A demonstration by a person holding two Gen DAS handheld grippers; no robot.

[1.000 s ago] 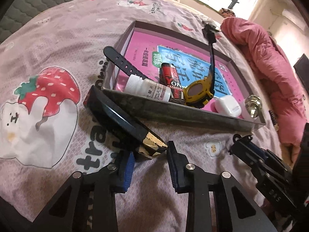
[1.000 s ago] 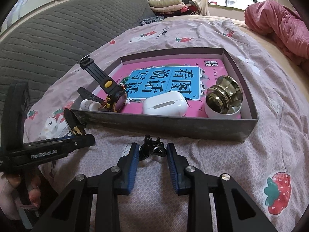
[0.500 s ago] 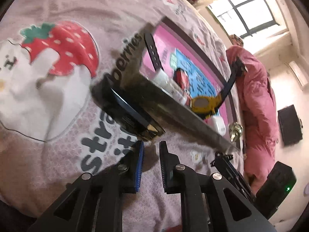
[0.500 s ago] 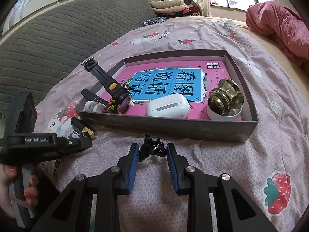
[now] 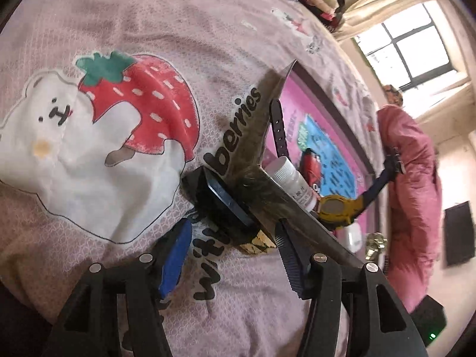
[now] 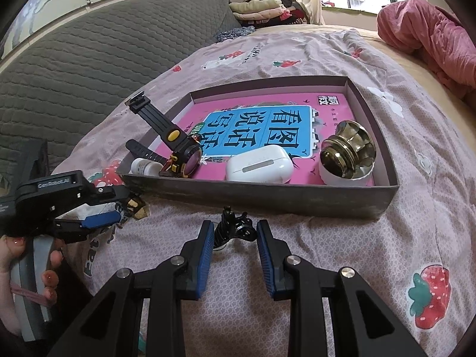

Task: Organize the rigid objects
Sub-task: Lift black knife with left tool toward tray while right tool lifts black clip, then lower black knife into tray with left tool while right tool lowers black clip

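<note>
Left tongs [image 5: 232,255] gape half-open around the dark gold-ended case [image 5: 229,208], lying on the bed against the tray [image 6: 267,199] wall; pads not yet touching. Best to straddle it squarely before closing. Right tongs [image 6: 235,247] clamp a small black clip [image 6: 235,232]. Left jaws have just been widening, wrist rolled since earlier.

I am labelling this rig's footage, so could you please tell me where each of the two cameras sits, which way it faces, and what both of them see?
Left wrist: sits on the left gripper, tilted, looking down at the black-and-gold object beside the tray; its own open fingers show; the jaws have just been opening.
Right wrist: sits on the right gripper, facing the tray's near wall; its fingers hold a black clip; the left gripper and a hand show too.
Shared: tray, watch, white bottle.
</note>
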